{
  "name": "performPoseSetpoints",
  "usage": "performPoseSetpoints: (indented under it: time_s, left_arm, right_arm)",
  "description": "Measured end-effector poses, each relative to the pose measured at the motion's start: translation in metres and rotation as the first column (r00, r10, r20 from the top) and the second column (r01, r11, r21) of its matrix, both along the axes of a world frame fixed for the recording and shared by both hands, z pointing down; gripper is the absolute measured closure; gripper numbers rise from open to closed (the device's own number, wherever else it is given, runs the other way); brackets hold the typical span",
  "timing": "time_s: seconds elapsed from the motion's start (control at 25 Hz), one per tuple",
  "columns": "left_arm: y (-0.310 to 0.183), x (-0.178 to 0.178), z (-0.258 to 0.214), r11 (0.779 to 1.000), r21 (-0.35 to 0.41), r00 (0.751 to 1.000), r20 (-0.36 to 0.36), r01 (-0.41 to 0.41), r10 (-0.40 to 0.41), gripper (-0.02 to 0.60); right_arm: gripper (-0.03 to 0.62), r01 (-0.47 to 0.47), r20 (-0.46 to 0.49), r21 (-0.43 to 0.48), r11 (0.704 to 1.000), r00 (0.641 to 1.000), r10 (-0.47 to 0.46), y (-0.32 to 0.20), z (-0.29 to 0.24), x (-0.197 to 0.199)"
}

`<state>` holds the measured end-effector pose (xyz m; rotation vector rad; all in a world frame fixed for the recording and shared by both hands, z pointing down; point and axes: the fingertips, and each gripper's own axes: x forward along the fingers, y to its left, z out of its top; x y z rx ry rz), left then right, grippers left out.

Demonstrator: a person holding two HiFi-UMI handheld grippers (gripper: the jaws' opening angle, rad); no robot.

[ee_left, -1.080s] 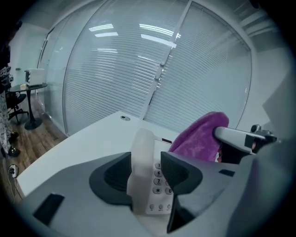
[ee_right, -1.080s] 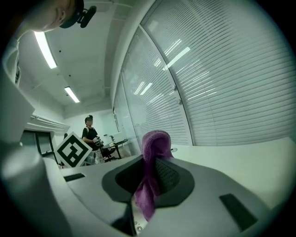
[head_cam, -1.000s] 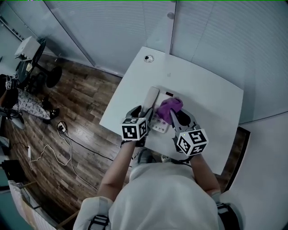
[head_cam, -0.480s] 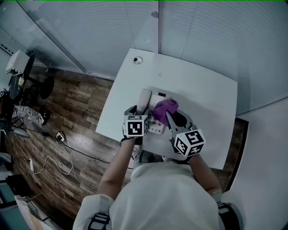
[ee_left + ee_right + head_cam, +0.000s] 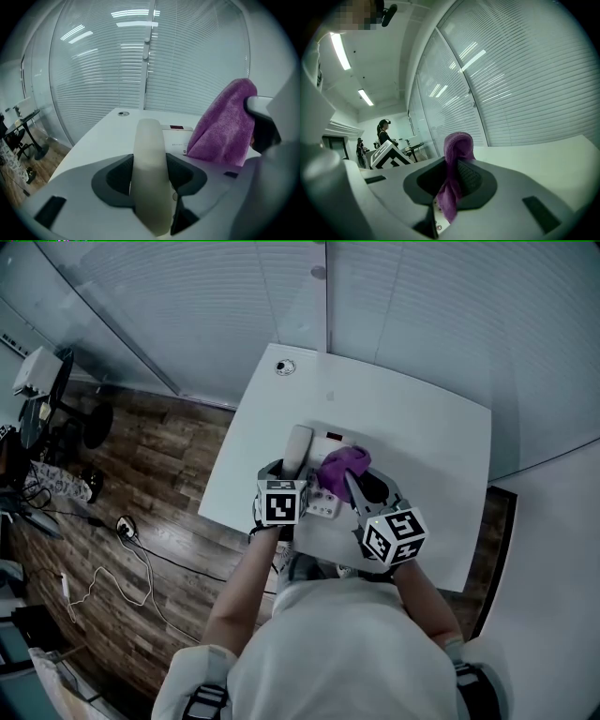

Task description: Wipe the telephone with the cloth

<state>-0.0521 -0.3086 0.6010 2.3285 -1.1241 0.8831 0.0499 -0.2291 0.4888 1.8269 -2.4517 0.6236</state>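
Purple cloth [image 5: 344, 463] drapes bunched over the white telephone [image 5: 324, 507], with the cream handset [image 5: 149, 150] at its 9 o'clock. The right gripper [image 5: 451, 183] pinches the cloth. The left gripper [image 5: 150, 174] has its jaws closing on the handset.

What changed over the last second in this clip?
The left gripper shifted right onto the handset, which now sits between its closing jaws, the pads seemingly touching it. The head camera swung, sliding the table left in frame. Unchanged: the right gripper grips the cloth over the phone, and the handset lies on the phone.
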Motion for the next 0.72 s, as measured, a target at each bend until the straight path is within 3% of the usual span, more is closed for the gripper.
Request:
performPoseSetpoints:
  time_s: [0.32,0.72]
  left_arm:
    - [0.021,-0.003,-0.007,1.000,-0.003,0.998,-0.057,0.020,-0.020,0.356]
    - [0.055,0.001,-0.026,0.999,-0.015,0.981,-0.186,0.052,-0.054,0.356]
  right_arm:
    - [0.526,0.013,-0.002,0.011,1.000,1.000,-0.013,0.009,-0.005,0.003]
    - [0.526,0.030,-0.005,0.028,0.999,1.000,-0.030,0.019,-0.012,0.009]
